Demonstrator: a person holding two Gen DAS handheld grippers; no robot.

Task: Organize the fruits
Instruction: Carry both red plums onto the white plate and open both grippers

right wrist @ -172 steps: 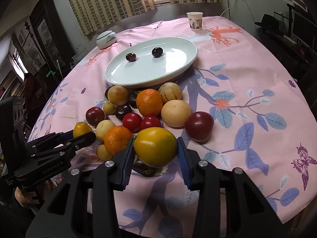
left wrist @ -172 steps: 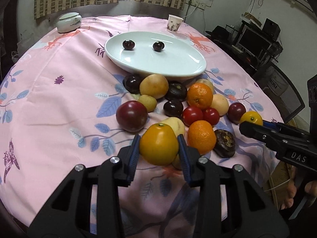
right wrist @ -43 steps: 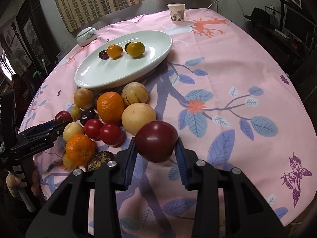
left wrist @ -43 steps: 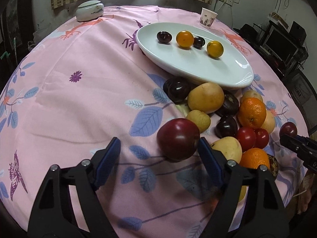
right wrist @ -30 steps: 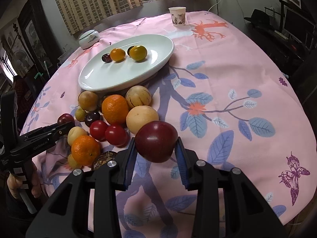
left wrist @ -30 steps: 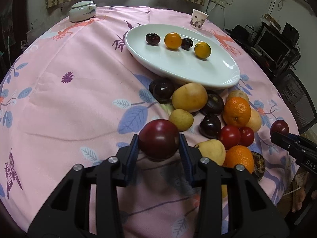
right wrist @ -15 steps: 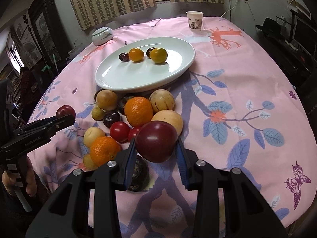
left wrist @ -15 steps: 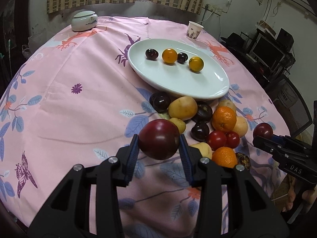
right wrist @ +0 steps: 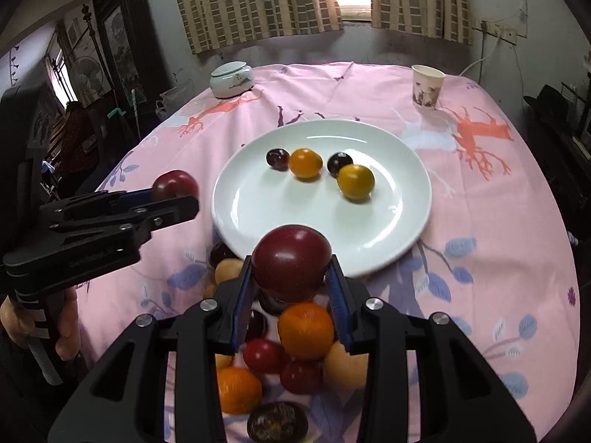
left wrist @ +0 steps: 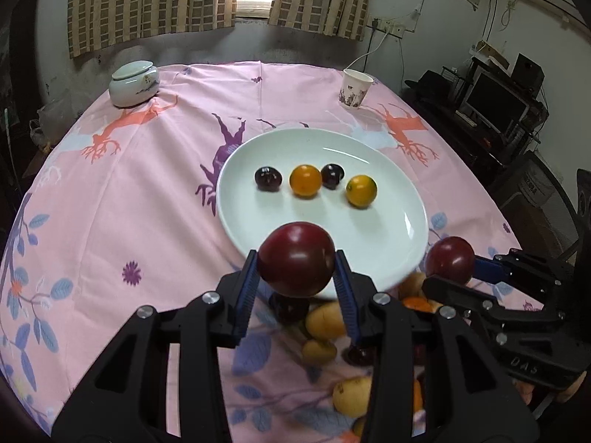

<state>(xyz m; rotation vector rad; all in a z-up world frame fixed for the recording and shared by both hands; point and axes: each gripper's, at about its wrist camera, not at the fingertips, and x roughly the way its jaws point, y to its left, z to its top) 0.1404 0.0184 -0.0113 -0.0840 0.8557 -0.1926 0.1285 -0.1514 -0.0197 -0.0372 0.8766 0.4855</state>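
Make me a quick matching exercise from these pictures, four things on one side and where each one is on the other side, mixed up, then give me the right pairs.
Things:
1. dark red plum
2. paper cup
3. white lidded jar
4. yellow-orange fruit

Places:
A. on the white plate
B. far left of the pink tablecloth
C. clamped in the left gripper
D. far right of the tablecloth, beyond the plate

Pairs: 1-C, 2-D, 3-B, 4-A
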